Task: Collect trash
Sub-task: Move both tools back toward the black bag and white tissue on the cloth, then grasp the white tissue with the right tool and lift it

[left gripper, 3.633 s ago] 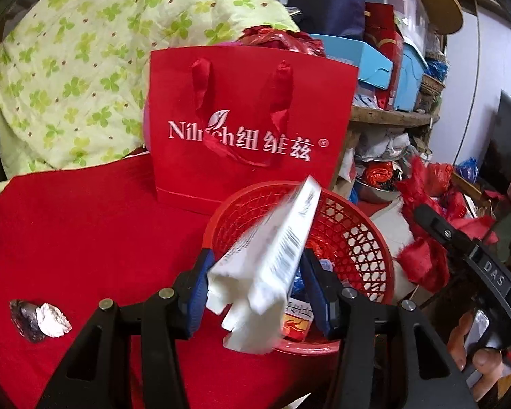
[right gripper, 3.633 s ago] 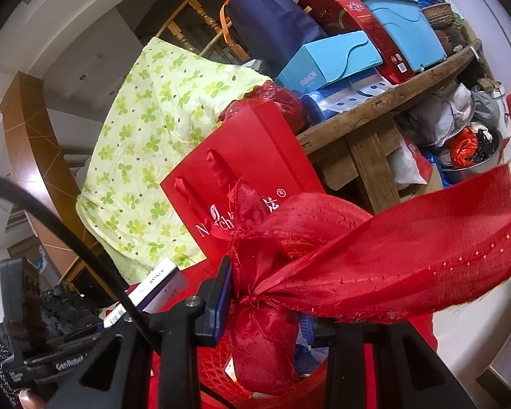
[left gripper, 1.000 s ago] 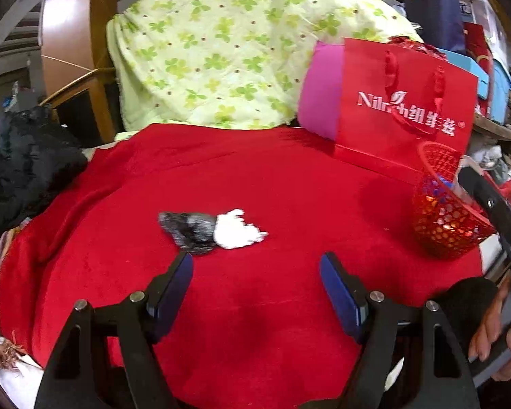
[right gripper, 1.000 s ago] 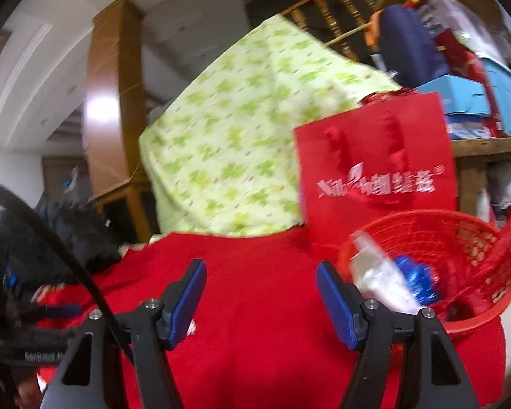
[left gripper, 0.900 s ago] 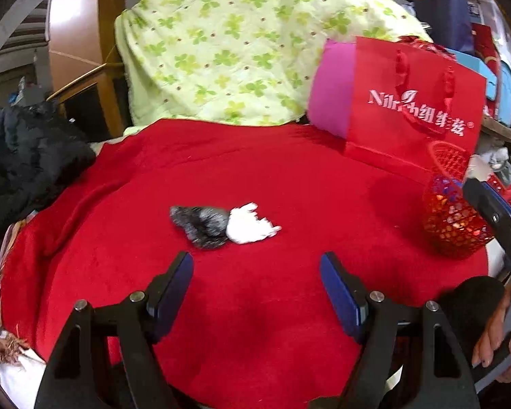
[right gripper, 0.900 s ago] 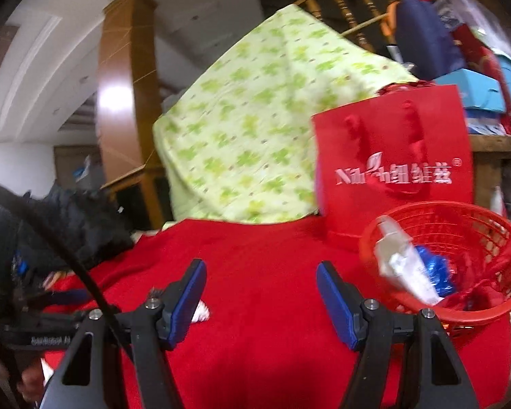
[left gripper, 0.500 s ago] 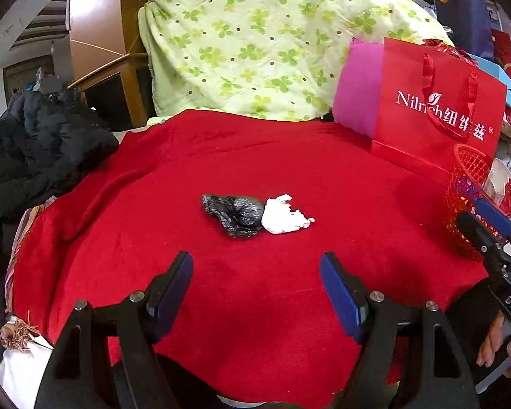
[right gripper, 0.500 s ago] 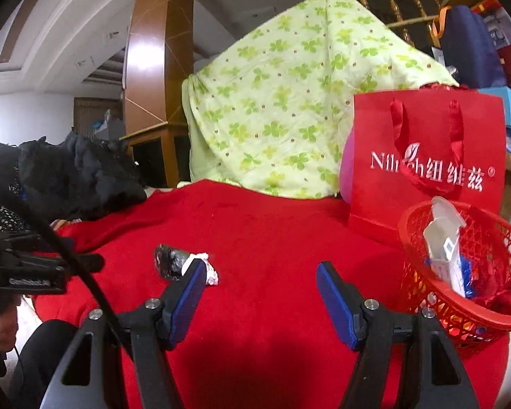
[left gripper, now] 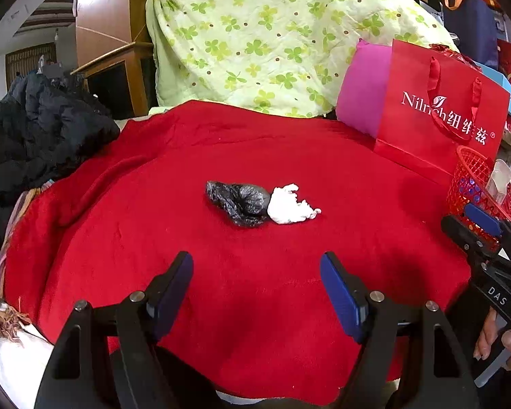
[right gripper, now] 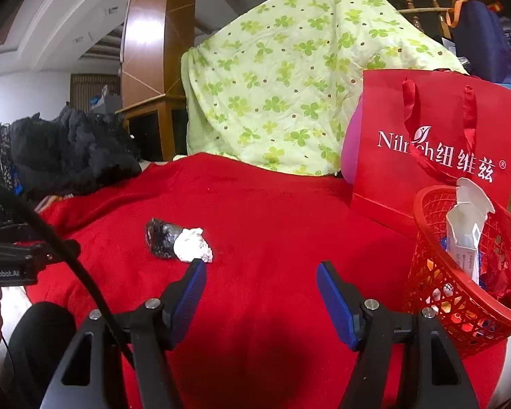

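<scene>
Both the left gripper (left gripper: pixel 255 281) and right gripper (right gripper: pixel 260 284) spread and empty, presumably ready; black bag (left gripper: pixel 238 201) touching white tissue (left gripper: pixel 289 204) mid red blanket (left gripper: pixel 153 221), red basket (right gripper: pixel 466 255) at its right edge.

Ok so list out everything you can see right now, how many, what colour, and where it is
black plastic wad: 1, black, middle of the cloth, touching the tissue
crumpled tissue: 1, white, right of the wad
red cloth: 1, red, covering the table
red basket: 1, red mesh, right edge of the cloth
white carton: 1, white, standing in the basket
gift bag: 1, red with white lettering, behind the basket
pink cushion: 1, pink, left of the bag
clover sheet: 1, pale green, draped behind the table
dark clothes: 1 heap, black, far left
left gripper: 1, black with blue pads, jaws open, empty
right gripper: 1, same, jaws open, empty
</scene>
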### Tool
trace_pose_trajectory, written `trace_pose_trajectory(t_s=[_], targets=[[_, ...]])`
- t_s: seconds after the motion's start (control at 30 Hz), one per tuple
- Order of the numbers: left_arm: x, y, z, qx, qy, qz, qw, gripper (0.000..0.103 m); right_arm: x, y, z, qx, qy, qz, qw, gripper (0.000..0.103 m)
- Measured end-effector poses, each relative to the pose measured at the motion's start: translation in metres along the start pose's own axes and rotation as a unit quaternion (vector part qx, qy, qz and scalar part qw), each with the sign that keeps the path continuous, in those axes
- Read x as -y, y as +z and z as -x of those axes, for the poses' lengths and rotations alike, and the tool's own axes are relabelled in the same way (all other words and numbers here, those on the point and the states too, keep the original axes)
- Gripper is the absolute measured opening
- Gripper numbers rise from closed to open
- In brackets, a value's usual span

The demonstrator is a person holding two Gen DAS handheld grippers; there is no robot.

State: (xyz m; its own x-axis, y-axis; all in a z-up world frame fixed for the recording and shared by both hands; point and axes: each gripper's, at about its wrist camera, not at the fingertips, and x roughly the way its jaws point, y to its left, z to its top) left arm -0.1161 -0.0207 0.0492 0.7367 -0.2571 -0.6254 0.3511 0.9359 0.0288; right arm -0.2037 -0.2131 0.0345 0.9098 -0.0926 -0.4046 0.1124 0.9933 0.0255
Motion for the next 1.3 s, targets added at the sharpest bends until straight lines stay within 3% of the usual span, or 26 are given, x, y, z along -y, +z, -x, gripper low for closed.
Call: trace_pose_trajectory(t_s=[1.03, 1.3], targets=[[-0.047, -0.034, -0.032, -0.036, -0.019, 0.058, 0.9975, 0.077, -0.028, -0.006, -0.010, -0.023, -0.025, 0.070, 0.997, 0.071], [-0.059, -0.040, -0.040, -0.042, -0.012, 0.071, 0.9965, 0.077, -0.035, -0.005, -0.014, -0.034, 0.005, 0.055, 0.998, 0.071]])
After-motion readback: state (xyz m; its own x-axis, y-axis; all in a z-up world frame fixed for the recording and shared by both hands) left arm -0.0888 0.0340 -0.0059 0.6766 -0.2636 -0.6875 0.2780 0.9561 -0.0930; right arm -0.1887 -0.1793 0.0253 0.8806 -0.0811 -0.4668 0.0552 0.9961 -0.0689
